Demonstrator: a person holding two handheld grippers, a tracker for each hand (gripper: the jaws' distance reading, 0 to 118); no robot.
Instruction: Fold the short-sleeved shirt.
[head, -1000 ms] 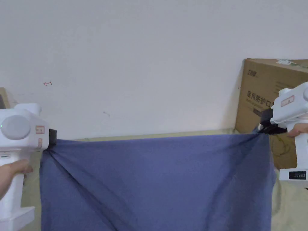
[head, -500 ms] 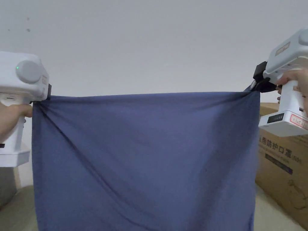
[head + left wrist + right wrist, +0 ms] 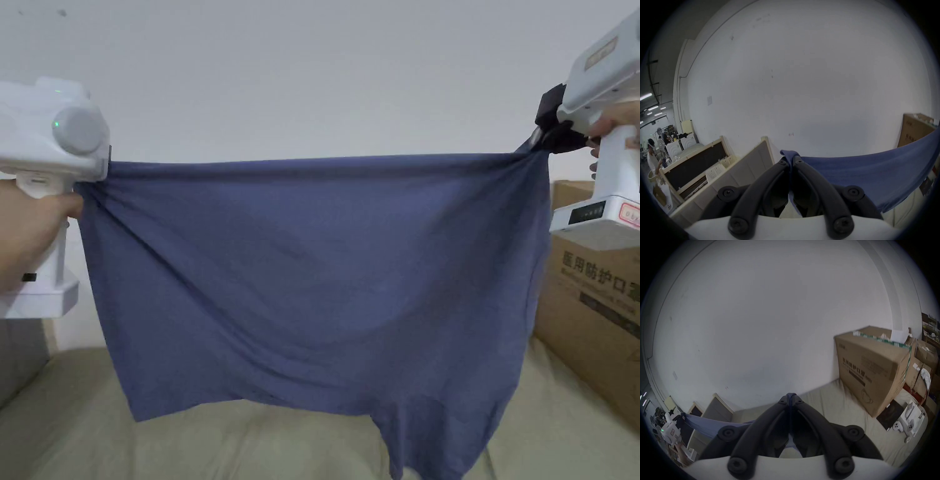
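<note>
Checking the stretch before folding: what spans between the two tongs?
In the head view, only the blue shirt, pulled taut between the left tongs and right tongs.

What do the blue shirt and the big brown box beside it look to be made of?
The shirt looks like thin, soft knit fabric, matte: it sags and creases between the left gripper and the right gripper. The box looks like plain brown cardboard, matte, with taped top edges.

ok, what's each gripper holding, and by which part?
Both grip the blue shirt: left gripper on one top corner, right gripper on the other, edge stretched between them.
</note>
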